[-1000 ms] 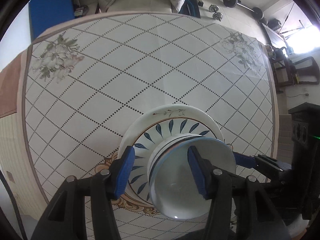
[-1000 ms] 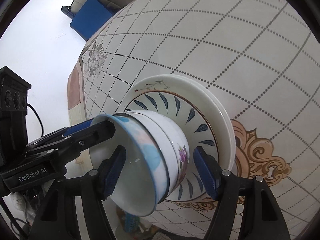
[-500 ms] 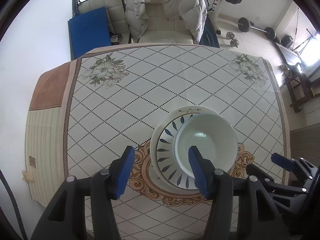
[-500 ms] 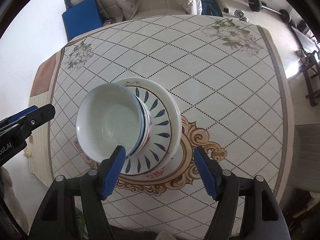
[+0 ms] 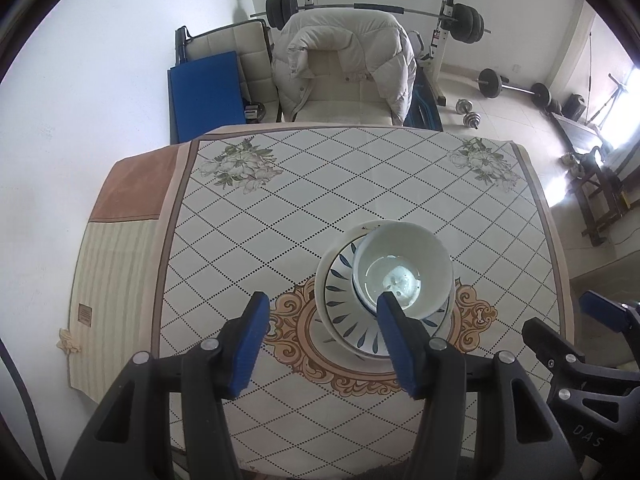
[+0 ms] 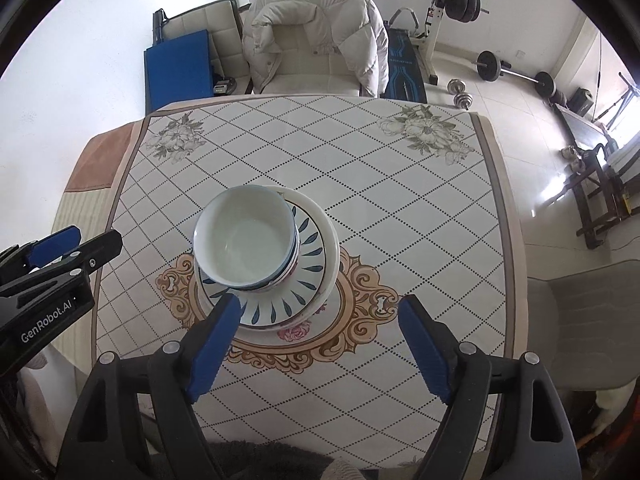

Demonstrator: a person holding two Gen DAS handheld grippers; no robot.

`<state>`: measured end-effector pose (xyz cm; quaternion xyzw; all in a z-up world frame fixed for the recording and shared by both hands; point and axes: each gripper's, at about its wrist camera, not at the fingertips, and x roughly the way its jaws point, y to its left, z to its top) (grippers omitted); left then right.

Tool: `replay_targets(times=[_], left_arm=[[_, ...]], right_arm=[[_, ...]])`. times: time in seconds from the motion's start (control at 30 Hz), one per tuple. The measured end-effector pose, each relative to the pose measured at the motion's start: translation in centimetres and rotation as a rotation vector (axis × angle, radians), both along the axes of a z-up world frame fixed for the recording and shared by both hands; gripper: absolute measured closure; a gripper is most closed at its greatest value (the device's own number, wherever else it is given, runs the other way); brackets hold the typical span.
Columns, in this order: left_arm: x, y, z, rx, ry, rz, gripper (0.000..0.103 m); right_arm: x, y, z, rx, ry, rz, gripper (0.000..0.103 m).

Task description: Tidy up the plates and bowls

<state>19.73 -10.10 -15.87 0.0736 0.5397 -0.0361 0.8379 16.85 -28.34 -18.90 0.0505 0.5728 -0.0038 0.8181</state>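
Left gripper (image 5: pixel 320 334): jaws part-open, empty. Right gripper (image 6: pixel 318 344): jaws wide, just been opening, nothing between them. Beyond both, stacked bowls (image 6: pixel 246 240) sit on stacked plates (image 6: pixel 320 256) at the table (image 6: pixel 400 184) centre. A chair (image 6: pixel 316 56) fills the upper frame.

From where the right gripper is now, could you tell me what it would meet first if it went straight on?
Probably the tablecloth just right of the stacked plates; the right gripper is open and empty, but depth is unclear.
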Motion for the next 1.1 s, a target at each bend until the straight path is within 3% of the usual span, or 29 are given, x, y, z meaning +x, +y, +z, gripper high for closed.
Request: replay_targets(times=[0.07,0.1,0.13,0.2,0.23,0.4,0.73,1.1], left_arm=[[-0.8,0.2,0.8,-0.014,-0.025,0.004,0.049],[-1.2,0.3,1.1,-0.021,-0.035,0.006,0.046],[-1.6,0.5,1.5,-0.028,-0.043,0.013,0.042],[-2.2,0.7,2.0,-0.044,-0.056,0.007,0.019],[-2.5,0.8,2.3,-0.044,-0.068,0.010,0.017],[-3.6,1.5,3.3,-0.059,-0.086,-0.001,0.012],[-6.6,3.0,5.6,-0.064,-0.149,-0.053,0.012],[-12.2,4.2,10.5,-0.081,-0.197,-0.046,0.012]], right_arm=[[-0.6,0.1,1.2,-0.007,-0.026,-0.001,0.018],[-0.9,0.2,1.7,-0.011,-0.040,-0.004,0.011],[-1.2,0.2,2.2,-0.015,-0.054,-0.005,0.003],[-1.8,0.4,3.1,-0.029,-0.072,-0.002,0.000],[-2.1,0.5,3.5,-0.035,-0.081,-0.004,0.000],[-3.8,0.5,5.2,-0.036,-0.116,-0.036,0.000],[-7.9,2.2,8.8,-0.070,-0.202,-0.117,0.000],[-13.5,3.6,13.4,-0.071,-0.284,-0.167,0.000]])
